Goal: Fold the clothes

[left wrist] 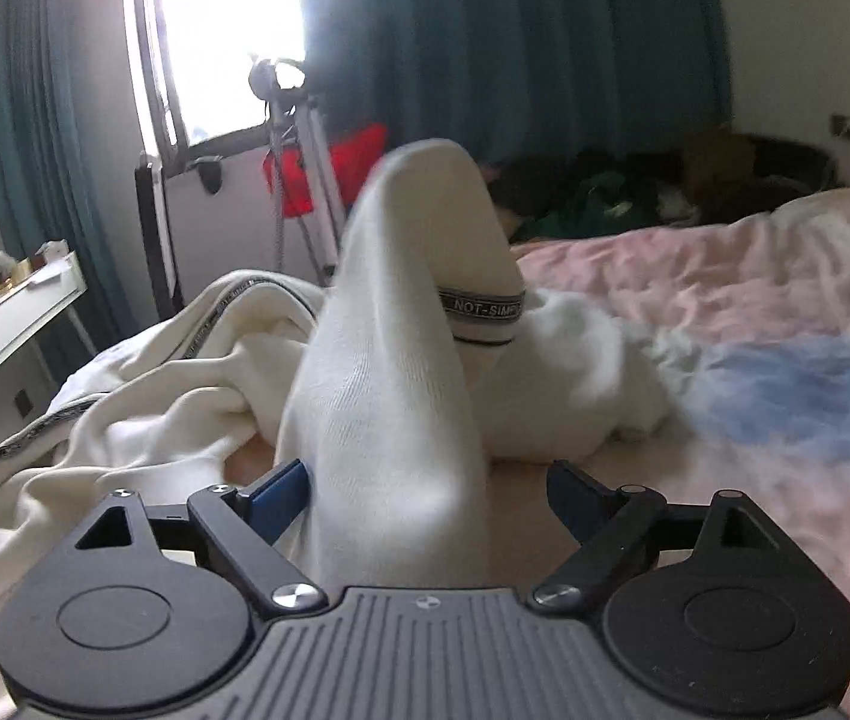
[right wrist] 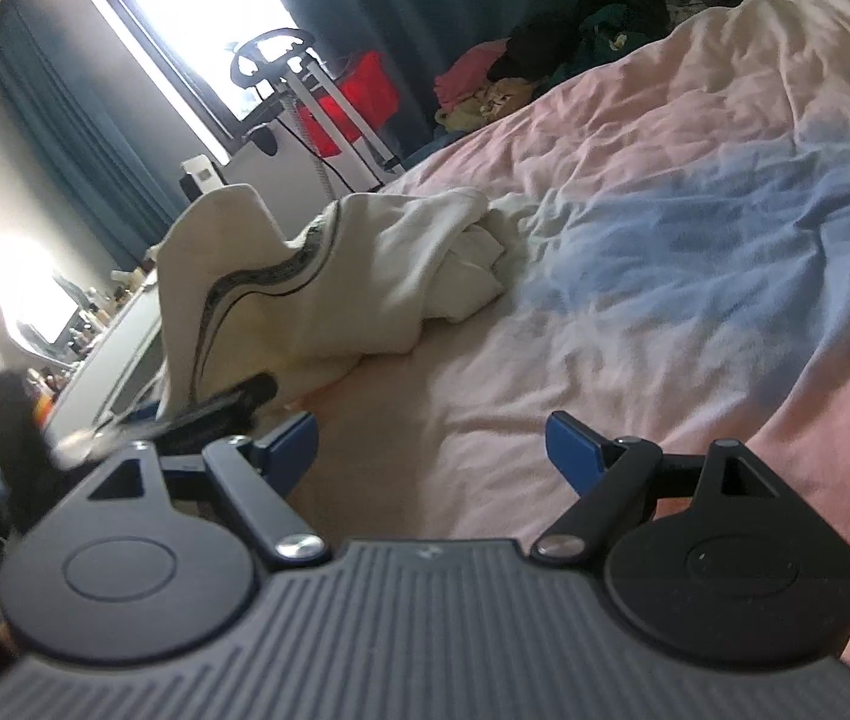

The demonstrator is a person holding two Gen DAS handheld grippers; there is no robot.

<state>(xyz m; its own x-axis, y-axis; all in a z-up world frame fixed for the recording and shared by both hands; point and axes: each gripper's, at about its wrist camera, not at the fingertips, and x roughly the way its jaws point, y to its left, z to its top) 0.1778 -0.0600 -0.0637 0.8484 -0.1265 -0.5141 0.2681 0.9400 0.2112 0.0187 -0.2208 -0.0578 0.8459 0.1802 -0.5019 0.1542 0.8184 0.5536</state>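
A white garment with grey lettered tape lies bunched on the pink and blue bedsheet. One long fold of it rises and hangs down between the fingers of my left gripper, which stands open; the cloth brushes the left blue pad and stays clear of the right one. In the right wrist view the same white garment lies heaped at the bed's left side. My right gripper is open above the bare sheet, with nothing between its fingers.
A pile of dark and coloured clothes lies at the far end of the bed. A red basket and a metal stand are by the window. A white desk with small bottles stands left of the bed.
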